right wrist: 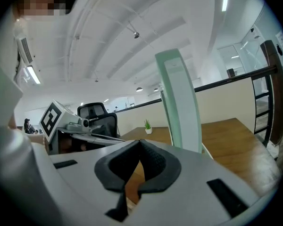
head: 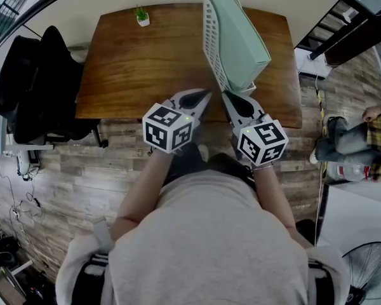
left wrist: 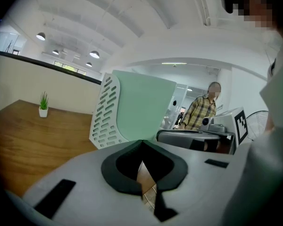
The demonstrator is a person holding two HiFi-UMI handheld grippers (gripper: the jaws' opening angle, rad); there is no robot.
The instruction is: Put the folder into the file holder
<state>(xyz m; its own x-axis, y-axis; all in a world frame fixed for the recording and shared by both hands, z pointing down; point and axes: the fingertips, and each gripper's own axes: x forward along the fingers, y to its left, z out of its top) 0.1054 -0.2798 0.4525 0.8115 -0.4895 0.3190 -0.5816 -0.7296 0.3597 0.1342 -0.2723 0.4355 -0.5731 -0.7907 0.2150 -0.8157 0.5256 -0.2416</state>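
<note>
A mint-green folder (head: 241, 37) stands inside the white slotted file holder (head: 211, 37) at the right back of the wooden desk (head: 146, 68). Both grippers hover side by side over the desk's front edge, just in front of the holder. My left gripper (head: 206, 94) is shut with nothing between its jaws. My right gripper (head: 227, 95) is shut and empty too. In the left gripper view the folder (left wrist: 141, 107) rises out of the holder (left wrist: 104, 112) beyond the closed tips (left wrist: 141, 142). In the right gripper view the folder (right wrist: 179, 102) shows edge-on, beyond the closed tips (right wrist: 140, 142).
A small potted plant (head: 141, 16) sits at the desk's back left. A black office chair (head: 38, 88) stands left of the desk. A person in a plaid shirt (head: 362, 138) is at the right, and a fan (head: 368, 272) stands at the lower right.
</note>
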